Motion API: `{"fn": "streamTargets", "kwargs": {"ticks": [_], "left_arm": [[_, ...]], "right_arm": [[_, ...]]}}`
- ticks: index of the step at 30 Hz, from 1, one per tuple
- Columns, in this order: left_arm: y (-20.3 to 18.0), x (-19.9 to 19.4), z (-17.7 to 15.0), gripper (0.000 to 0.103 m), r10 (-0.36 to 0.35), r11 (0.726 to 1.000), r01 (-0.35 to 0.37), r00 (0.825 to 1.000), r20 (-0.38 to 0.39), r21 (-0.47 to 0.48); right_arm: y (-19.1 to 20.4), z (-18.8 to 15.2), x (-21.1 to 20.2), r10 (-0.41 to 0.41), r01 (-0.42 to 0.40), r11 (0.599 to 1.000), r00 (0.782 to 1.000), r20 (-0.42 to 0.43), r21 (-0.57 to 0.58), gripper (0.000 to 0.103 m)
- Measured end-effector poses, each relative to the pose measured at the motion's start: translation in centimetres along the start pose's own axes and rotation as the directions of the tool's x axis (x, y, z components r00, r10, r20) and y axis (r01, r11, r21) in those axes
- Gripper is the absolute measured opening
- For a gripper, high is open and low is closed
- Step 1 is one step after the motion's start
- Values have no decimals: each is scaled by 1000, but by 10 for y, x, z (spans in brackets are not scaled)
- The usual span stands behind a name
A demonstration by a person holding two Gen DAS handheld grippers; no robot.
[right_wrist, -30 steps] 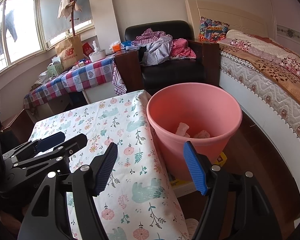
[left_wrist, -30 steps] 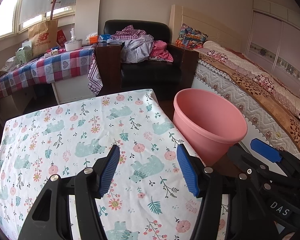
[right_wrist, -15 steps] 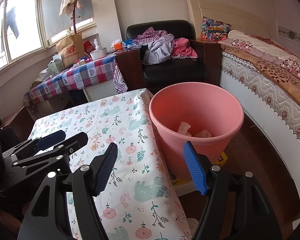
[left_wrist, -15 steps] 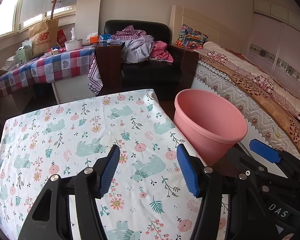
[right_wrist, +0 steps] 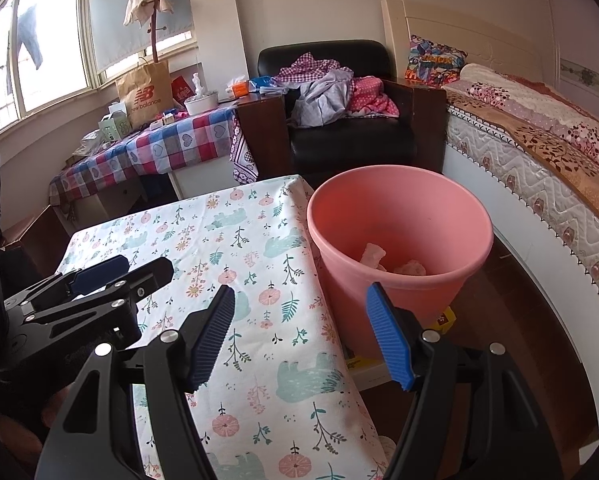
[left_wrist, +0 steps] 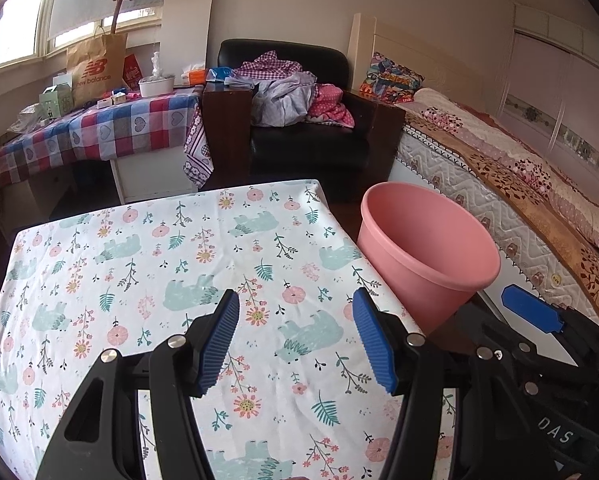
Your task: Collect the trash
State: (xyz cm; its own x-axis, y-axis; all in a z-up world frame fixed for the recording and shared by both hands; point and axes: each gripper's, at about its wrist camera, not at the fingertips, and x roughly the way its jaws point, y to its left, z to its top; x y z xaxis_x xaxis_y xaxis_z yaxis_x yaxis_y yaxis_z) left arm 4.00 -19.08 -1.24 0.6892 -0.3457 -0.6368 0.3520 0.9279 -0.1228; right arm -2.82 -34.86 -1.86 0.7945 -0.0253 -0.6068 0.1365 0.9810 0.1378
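Observation:
A pink bin (right_wrist: 399,236) stands on the floor just right of the table; it also shows in the left wrist view (left_wrist: 427,252). Crumpled pale trash pieces (right_wrist: 373,256) lie at its bottom. My left gripper (left_wrist: 295,312) is open and empty above the floral tablecloth (left_wrist: 159,264). My right gripper (right_wrist: 301,304) is open and empty over the table's right edge, just short of the bin. Each gripper shows in the other's view: the right gripper (left_wrist: 531,316) at the right edge, the left gripper (right_wrist: 99,276) at the left.
A bed (left_wrist: 519,168) runs along the right. A black armchair (left_wrist: 299,120) piled with clothes stands behind the table. A checked-cloth side table (left_wrist: 99,128) with a paper bag and boxes stands at the back left. A yellow item (right_wrist: 445,316) lies on the floor by the bin.
Both grippers have drawn back and up slightly, so the bin and table sit a little farther off. Both stay open and empty.

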Motion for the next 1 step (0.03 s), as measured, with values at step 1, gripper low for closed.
{"fn": "streamTargets", "kwargs": {"ticks": [1], "left_arm": [[2, -1, 0, 59, 1, 1000, -1, 1000, 0, -1]], "right_arm": [[2, 1, 0, 1, -1, 1000, 1000, -2, -2, 69]]}}
